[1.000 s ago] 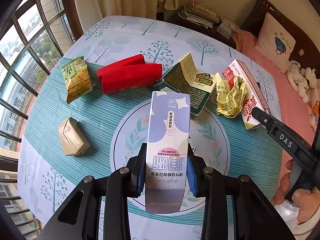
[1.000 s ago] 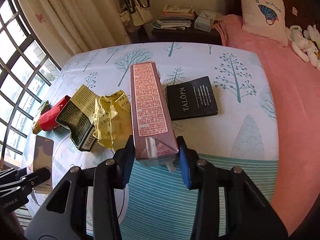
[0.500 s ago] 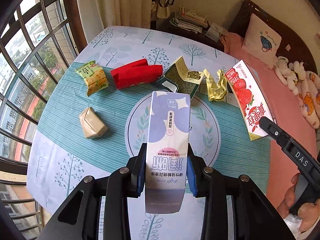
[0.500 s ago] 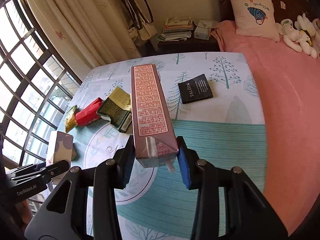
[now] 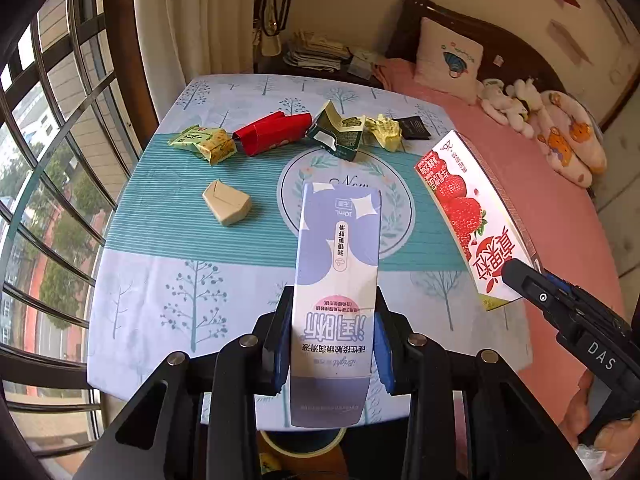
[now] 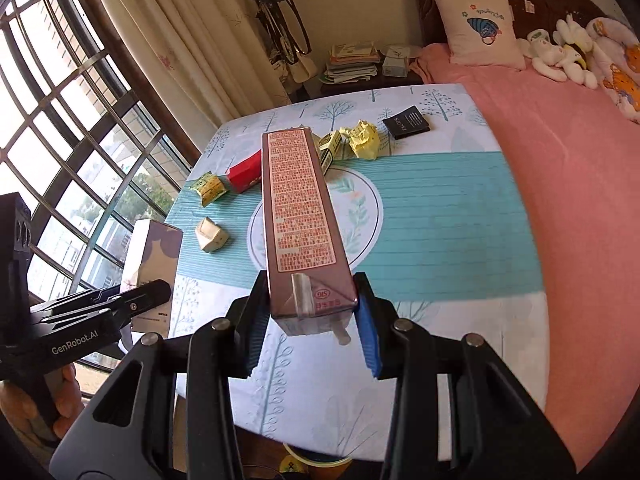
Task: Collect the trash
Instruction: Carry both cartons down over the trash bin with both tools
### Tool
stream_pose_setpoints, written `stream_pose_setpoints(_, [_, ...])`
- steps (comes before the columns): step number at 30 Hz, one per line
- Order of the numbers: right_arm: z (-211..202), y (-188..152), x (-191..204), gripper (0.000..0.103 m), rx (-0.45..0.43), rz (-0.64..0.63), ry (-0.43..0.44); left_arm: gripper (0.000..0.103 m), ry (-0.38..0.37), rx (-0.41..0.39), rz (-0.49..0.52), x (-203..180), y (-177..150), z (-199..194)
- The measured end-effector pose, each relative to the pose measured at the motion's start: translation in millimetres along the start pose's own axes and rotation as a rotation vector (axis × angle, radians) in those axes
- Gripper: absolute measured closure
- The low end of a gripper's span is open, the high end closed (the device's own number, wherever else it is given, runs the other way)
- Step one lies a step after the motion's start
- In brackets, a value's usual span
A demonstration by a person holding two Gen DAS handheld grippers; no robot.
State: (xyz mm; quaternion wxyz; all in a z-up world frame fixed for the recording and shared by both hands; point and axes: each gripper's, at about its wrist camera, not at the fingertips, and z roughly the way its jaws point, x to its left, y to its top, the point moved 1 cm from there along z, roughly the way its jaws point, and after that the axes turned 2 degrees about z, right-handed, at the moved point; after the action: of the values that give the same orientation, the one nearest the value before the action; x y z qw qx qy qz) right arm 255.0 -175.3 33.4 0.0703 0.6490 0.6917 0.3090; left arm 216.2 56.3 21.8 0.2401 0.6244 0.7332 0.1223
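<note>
The left claw [image 5: 330, 344] pinches a tall purple-and-white box [image 5: 338, 280] between its blue pads, holding it above the near edge of the counter [image 5: 160, 264]. The right claw [image 6: 310, 320] is clamped on a long strawberry carton [image 6: 298, 208], its printed side facing up, also lifted clear of the counter. In the left view that carton [image 5: 466, 216] shows its red strawberry face off to the right. On the patterned cloth farther back lie a green snack packet [image 5: 202, 142], a red box [image 5: 272, 132], a torn dark green carton [image 5: 338, 134], a crumpled yellow wrapper [image 5: 384, 132] and a small black box [image 5: 414, 127], roughly in a row. A squashed beige carton [image 5: 226, 203] sits apart, nearer. A pink bed [image 6: 580, 160] runs along the counter's right side.
</note>
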Motion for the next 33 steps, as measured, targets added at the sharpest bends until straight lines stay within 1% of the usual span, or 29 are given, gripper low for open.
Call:
stream_pose_setpoints(4, [-32, -61, 36, 0.067, -0.023, 0.042, -0.052, 0.069, -0.039, -0.003, 0.060, 21, -44, -31])
stream_pose_setpoints(7, [-54, -106, 60, 0.067, -0.018, 0.070, -0.074, 0.069, -0.070, 0.012, 0.090, 37, -78, -50])
stream_pose_setpoints(10, [-71, -147, 78, 0.067, 0.001, 0.078, -0.104, 0.069, -0.077, 0.027, 0.133, 48, -111, -63])
stream_pose_setpoints(12, [-80, -171, 85, 0.067, 0.021, 0.101, -0.112, 0.069, -0.083, 0.046, 0.159, 50, -132, -69])
stream_pose_setpoints(16, [-96, -210, 95, 0.067, 0.055, 0.099, -0.141, 0.069, -0.083, 0.065, 0.213, 49, -169, -75])
stream_pose_setpoints(18, [-98, -220, 94, 0.067, 0.075, 0.093, -0.150, 0.069, -0.089, 0.081, 0.215, 49, -184, -74])
stream_pose_setpoints(21, [-96, -237, 95, 0.067, 0.118, 0.078, -0.157, 0.069, -0.094, 0.112, 0.195, 48, -201, -69])
stream_pose_setpoints(23, [-88, -241, 89, 0.067, 0.146, 0.073, -0.156, 0.069, -0.090, 0.126, 0.194, 45, -212, -64])
stream_pose_setpoints(26, [-73, -259, 81, 0.067, 0.199, 0.079, -0.148, 0.069, -0.075, 0.155, 0.193, 39, -231, -51])
stream_pose_setpoints(30, [-43, -291, 62, 0.067, 0.282, 0.108, -0.123, 0.069, -0.058, 0.220, 0.160, 37, -266, -20])
stream_pose_setpoints(33, [-11, -322, 45, 0.067, 0.350, 0.122, -0.117, 0.069, -0.032, 0.284, 0.132, 36, -296, 18])
